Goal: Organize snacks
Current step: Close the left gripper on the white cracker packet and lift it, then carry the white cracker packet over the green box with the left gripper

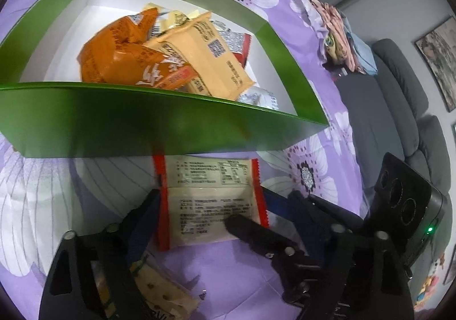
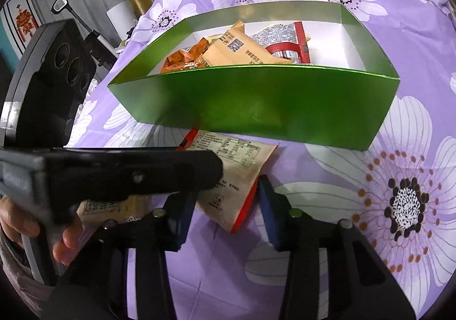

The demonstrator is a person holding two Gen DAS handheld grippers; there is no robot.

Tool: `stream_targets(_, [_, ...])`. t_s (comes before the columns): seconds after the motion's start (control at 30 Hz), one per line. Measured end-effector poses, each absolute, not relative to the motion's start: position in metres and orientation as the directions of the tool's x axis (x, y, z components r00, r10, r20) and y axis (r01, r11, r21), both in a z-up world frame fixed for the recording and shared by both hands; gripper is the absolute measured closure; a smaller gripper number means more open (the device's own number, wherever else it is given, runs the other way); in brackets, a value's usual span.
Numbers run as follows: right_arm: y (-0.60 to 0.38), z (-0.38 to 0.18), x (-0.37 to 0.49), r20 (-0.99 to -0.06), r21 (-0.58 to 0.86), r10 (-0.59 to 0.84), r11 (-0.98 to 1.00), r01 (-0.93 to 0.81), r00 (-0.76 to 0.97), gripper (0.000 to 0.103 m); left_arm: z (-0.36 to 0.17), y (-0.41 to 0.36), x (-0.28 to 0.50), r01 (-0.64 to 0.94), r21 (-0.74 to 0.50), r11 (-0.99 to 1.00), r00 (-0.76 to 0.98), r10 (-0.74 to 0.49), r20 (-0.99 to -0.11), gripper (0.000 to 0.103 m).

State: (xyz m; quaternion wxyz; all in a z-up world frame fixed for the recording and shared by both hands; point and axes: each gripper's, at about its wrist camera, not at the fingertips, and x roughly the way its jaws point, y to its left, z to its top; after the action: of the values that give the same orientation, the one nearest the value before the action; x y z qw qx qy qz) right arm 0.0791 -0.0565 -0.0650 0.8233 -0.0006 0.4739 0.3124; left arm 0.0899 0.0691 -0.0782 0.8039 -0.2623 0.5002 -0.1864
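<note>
Tugging risk: two tools pulling one packet (image 1: 211,177) could tear it.
Left gripper (image 1: 212,201): jaws flank its red edges; clamp unclear.
Right gripper (image 2: 225,207): straddles a corner; clamp unclear.

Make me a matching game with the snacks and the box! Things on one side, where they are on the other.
Things:
1. orange packet
2. red-edged packet
3. green box
4. holey cracker packet

Places:
A. on the purple flowered cloth, holding snacks
B. inside the box
C. low down, beside the left gripper
D. on the cloth in front of the box, between gripper fingers

Pairs: 1-B, 2-D, 3-A, 4-C
</note>
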Motion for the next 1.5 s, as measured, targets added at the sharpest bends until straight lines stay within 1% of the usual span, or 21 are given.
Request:
stream_targets(0.07, [-0.058,-0.066,0.078,-0.780,0.294,0.516,0.802,-0.519,0.355,0.063,-0.079,0.072,0.089,0.030,-0.608,0.793,0.437,-0.558,-0.706,0.028])
stream_targets(0.1, [-0.058,-0.066,0.078,-0.779,0.291,0.516,0.801,-0.524,0.357,0.064,-0.080,0.072,0.089,0.027,-0.603,0.798,0.441,-0.550,-0.709,0.032])
stream_targets(0.13, [-0.057,-0.066,0.077,-0.778,0.287,0.517,0.798,-0.530,0.358,0.066,-0.080,0.071,0.088,0.031,-0.589,0.807,0.444,-0.539,-0.716,0.033])
stream_targets(0.23, [-0.057,-0.065,0.073,-0.768,0.300,0.535,0.786,-0.541,0.352,0.076,-0.078,0.065,0.086,0.049,-0.555,0.831,0.448,-0.515,-0.731,0.036])
stream_targets(0.3, [-0.057,-0.064,0.070,-0.762,0.292,0.536,0.785,-0.547,0.363,0.080,-0.078,0.065,0.084,0.041,-0.554,0.832,0.454,-0.509,-0.731,0.049])
stream_targets(0.4, [-0.060,-0.063,0.067,-0.756,0.297,0.541,0.784,-0.545,0.368,0.084,-0.078,0.064,0.083,0.048,-0.542,0.839,0.456,-0.501,-0.736,0.054])
stream_targets(0.5, [-0.063,-0.062,0.064,-0.755,0.295,0.541,0.785,-0.545,0.371,0.086,-0.075,0.060,0.080,0.064,-0.535,0.843,0.456,-0.501,-0.736,0.054])
stream_targets(0.8, [-0.077,-0.044,0.050,-0.733,0.285,0.540,0.796,-0.534,0.415,0.086,-0.052,0.040,0.070,0.135,-0.500,0.856,0.481,-0.498,-0.722,0.054])
stream_targets(1.17, [-0.083,-0.010,0.045,-0.675,0.262,0.556,0.795,-0.547,0.485,0.086,-0.019,0.036,0.061,0.177,-0.475,0.862,0.562,-0.485,-0.670,0.054])
stream_targets(1.5, [-0.071,0.015,0.055,-0.632,0.210,0.564,0.785,-0.583,0.532,0.086,0.006,0.049,0.065,0.177,-0.477,0.861,0.629,-0.472,-0.618,0.054])
